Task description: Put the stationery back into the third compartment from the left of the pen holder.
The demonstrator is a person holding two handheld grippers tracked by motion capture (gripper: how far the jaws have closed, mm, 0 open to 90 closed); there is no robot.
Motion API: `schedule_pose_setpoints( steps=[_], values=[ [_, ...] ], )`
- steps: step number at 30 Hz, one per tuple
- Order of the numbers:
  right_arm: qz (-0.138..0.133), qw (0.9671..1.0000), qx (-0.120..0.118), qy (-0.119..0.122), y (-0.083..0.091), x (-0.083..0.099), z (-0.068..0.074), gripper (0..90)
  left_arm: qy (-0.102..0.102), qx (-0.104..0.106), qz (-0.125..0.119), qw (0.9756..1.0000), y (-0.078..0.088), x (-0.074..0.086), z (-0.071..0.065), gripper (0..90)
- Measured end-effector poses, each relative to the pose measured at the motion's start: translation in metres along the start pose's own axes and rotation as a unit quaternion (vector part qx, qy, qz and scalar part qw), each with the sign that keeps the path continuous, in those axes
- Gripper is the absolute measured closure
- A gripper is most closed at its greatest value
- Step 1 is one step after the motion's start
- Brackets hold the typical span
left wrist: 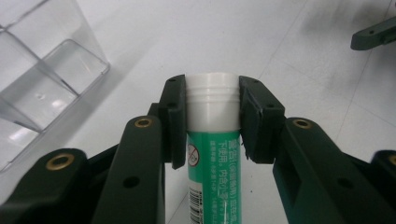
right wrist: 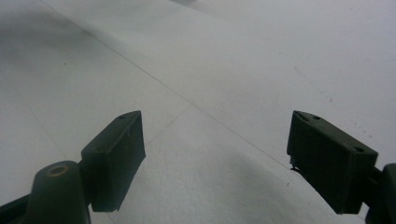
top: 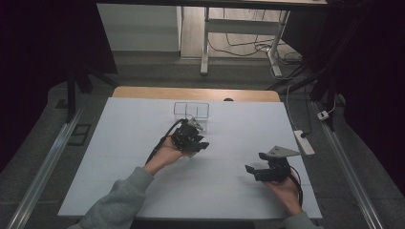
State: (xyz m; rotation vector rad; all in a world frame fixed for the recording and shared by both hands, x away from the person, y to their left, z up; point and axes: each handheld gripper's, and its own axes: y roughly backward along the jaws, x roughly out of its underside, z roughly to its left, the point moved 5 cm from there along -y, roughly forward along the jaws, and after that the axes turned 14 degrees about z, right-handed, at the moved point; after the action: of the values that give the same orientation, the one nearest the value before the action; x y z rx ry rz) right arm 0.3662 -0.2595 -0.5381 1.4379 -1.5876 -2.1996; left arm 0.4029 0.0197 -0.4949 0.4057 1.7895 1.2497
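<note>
green and white, the glue stick [left wrist: 214,140] sits pinched between the jaws of the left claw [left wrist: 212,100], held at its white cap end with the green body running back toward the hand. in the high view that claw [top: 190,137] is near the middle of the tabletop [top: 119,157], with the clear box [top: 191,110] just beyond it at twelve o'clock. the grip looks narrow: the pads bear only on the cap, so i judge the stick could swivel or the cap could pull off and let the body fall. the box has thin walls and a divider; a tilted stick might catch the rim and tip or shove the light box away. at four o'clock, well apart, the right claw [top: 258,168] rests spread wide and holds nothing, its pads [right wrist: 114,158] over bare tabletop, too far off to steady the box.
</note>
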Motion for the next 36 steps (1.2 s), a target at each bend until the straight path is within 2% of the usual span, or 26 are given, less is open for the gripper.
schedule_pose_setpoints(
  steps=[9,14,20,29,36],
  values=[
    [-0.001,1.0,0.001,-0.002,0.0,0.0,0.0,18.7,0.01,-0.004,-0.018,0.9998,0.01,0.003,0.007,64.5],
    [0.001,1.0,0.002,-0.001,0.0,0.0,0.0,18.7,0.013,-0.011,-0.038,0.9991,0.016,0.002,0.007,64.6],
    [0.002,1.0,0.004,-0.003,0.0,0.0,0.0,18.7,0.011,-0.011,-0.046,0.9988,0.02,0.002,0.008,64.5],
    [0.005,1.0,0.004,-0.003,-0.001,0.001,-0.001,18.7,0.01,-0.015,-0.08,0.9966,0.034,-0.003,0.014,64.5],
    [0.005,1.0,0.004,-0.003,-0.001,0.001,-0.001,18.8,0.014,-0.015,-0.084,0.9962,0.038,-0.006,0.017,64.5]
  ],
)
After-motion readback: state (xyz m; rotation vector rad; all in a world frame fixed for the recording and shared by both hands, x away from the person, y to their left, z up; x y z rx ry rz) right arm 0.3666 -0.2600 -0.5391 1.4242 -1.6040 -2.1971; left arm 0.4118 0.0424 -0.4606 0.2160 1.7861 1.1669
